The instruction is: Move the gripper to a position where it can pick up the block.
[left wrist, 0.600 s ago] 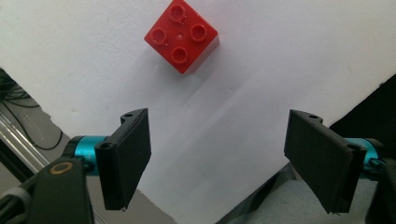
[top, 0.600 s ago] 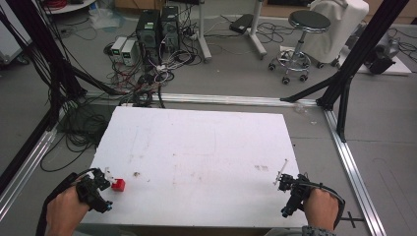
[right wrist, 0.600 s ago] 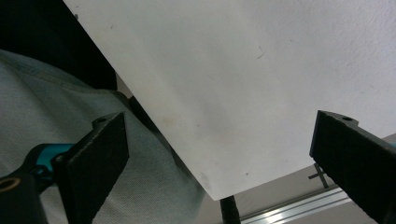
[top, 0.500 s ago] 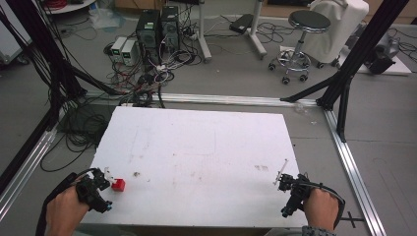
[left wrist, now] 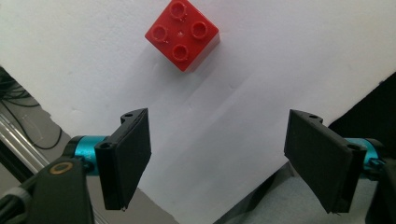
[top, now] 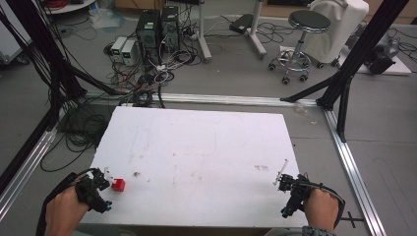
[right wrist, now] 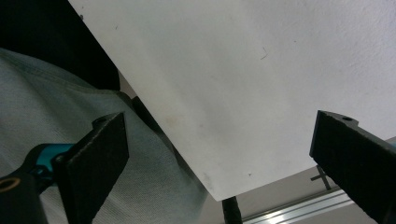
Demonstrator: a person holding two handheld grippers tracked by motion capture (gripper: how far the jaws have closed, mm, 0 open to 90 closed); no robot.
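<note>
Red brick (top: 117,185) sits lower left on my white table (top: 206,147), just beside my left gripper (top: 101,183).

My left gripper view shows the brick's four studs, top centre, ahead of jaws spread wide with nothing between them. My right gripper (top: 289,192), lower right in the high view, is well apart, jaws spread over the table's corner and my grey trouser leg (right wrist: 32,121).

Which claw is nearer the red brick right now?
The left claw: the red brick lies just ahead of its open jaws. The right claw is across the table.
</note>
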